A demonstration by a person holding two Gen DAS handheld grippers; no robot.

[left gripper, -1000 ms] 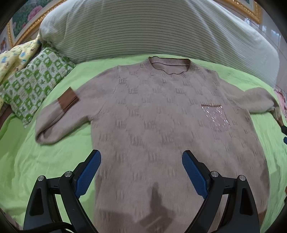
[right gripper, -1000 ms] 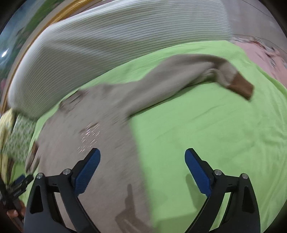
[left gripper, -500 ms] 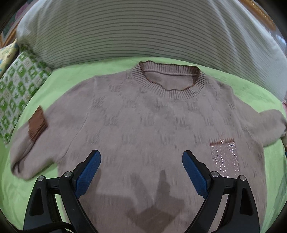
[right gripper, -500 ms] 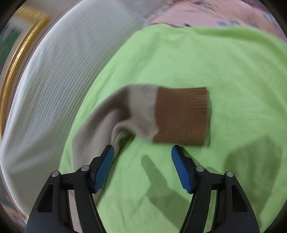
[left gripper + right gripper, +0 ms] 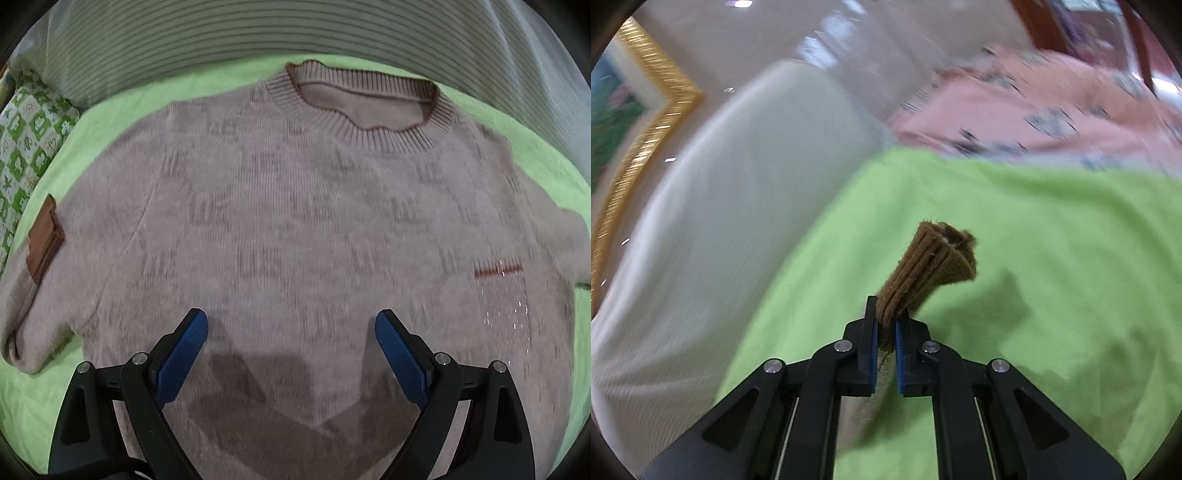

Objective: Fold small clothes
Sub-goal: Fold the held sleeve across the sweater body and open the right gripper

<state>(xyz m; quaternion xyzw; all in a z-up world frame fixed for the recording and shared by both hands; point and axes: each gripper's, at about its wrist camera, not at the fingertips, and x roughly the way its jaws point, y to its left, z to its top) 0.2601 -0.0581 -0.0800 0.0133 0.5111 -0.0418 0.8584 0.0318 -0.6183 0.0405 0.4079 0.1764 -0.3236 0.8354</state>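
A beige knit sweater [image 5: 295, 221] lies face up on the green sheet [image 5: 48, 398], its ribbed neck [image 5: 365, 110] at the top and a sparkly chest pocket [image 5: 502, 299] at the right. Its left sleeve is folded back, brown cuff [image 5: 42, 240] showing at the left edge. My left gripper [image 5: 291, 332] hovers open over the sweater's lower chest, nothing between its blue pads. In the right wrist view my right gripper [image 5: 885, 325] is shut on the other sleeve's brown cuff [image 5: 931, 266], which sticks up past the pads, lifted off the sheet.
A large striped pillow [image 5: 258, 33] runs along the far side of the bed. A green-and-white patterned cushion [image 5: 26, 147] sits at the left. Pink printed bedding [image 5: 1034, 110] lies beyond the green sheet [image 5: 1052, 258], and a gold picture frame [image 5: 639, 122] hangs on the wall.
My right gripper closed on the brown cuff and raised it off the sheet while rolling. My left gripper moved forward and lower over the sweater, staying open.
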